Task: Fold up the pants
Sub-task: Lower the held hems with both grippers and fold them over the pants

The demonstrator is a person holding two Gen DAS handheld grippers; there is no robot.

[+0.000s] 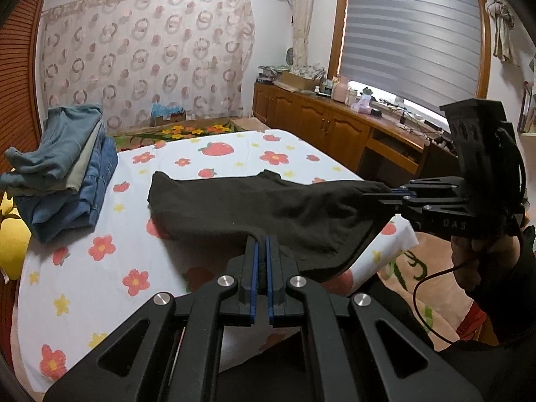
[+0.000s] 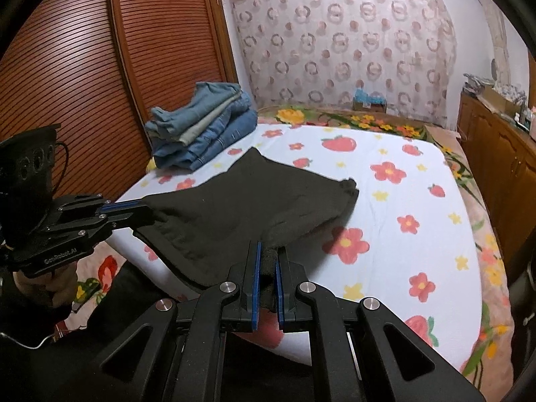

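Note:
The black pants (image 1: pixel 251 207) lie partly on the flowered bed sheet (image 1: pixel 100 284), their far end resting flat and their near edge lifted off it. At the bottom of the left wrist view, my left gripper (image 1: pixel 262 239) is shut on the near edge of the cloth. My right gripper (image 1: pixel 385 196) comes in from the right, shut on another corner of the same edge. In the right wrist view the right gripper (image 2: pixel 268 249) pinches a bunch of the pants (image 2: pixel 241 201). The left gripper (image 2: pixel 140 209) holds the corner at the left.
A stack of folded jeans (image 1: pixel 67 174) sits at the bed's far left, near a slatted wooden wardrobe (image 2: pixel 83 67). Wooden cabinets (image 1: pixel 318 124) with clutter on top run along the right wall under a window. A yellow cushion (image 1: pixel 11 244) lies at the left edge.

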